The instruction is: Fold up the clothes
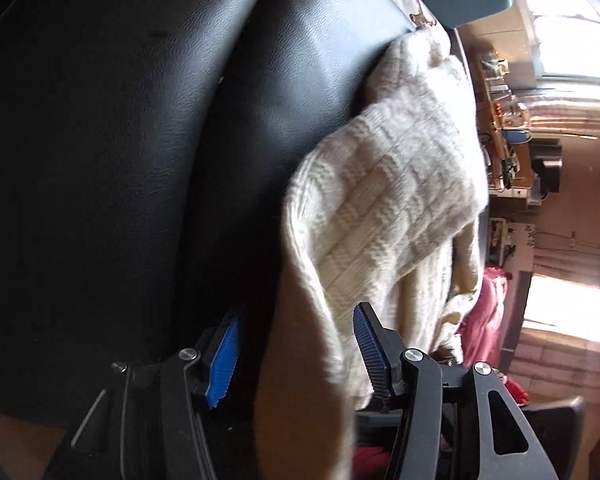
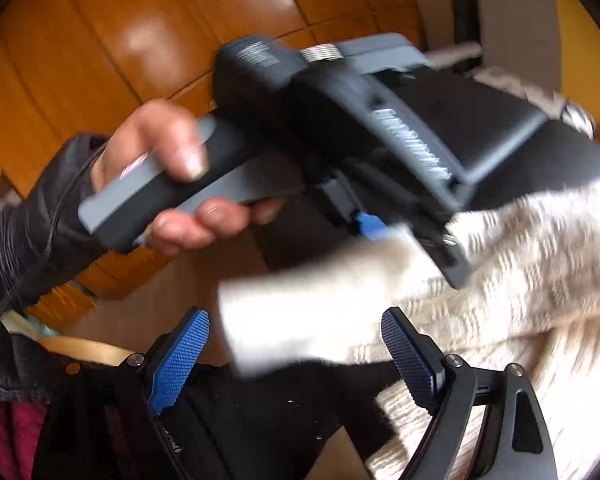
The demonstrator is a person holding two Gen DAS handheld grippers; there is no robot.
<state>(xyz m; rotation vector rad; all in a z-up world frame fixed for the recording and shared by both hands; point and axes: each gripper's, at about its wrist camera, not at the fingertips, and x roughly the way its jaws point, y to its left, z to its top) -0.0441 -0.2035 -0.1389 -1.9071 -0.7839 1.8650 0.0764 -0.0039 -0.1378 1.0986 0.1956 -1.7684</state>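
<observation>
A cream cable-knit sweater (image 1: 388, 184) hangs against the black leather sofa (image 1: 140, 140). A fold of it drops between the wide-apart blue pads of my left gripper (image 1: 296, 344), which is open. In the right wrist view the sweater (image 2: 520, 260) fills the right side. A blurred cream sleeve end (image 2: 300, 312) sticks out to the left, just above my right gripper (image 2: 296, 352), which is also open. A hand (image 2: 168, 148) grips the left gripper's handle (image 2: 160, 196); that tool's fingers reach into the sweater's edge.
Wooden floor (image 2: 100, 40) lies beyond the hand. A red garment (image 1: 484, 320) hangs to the right of the sweater, and cluttered shelves (image 1: 504, 120) and bright windows stand behind it. Dark red cloth (image 2: 16, 432) shows at the lower left.
</observation>
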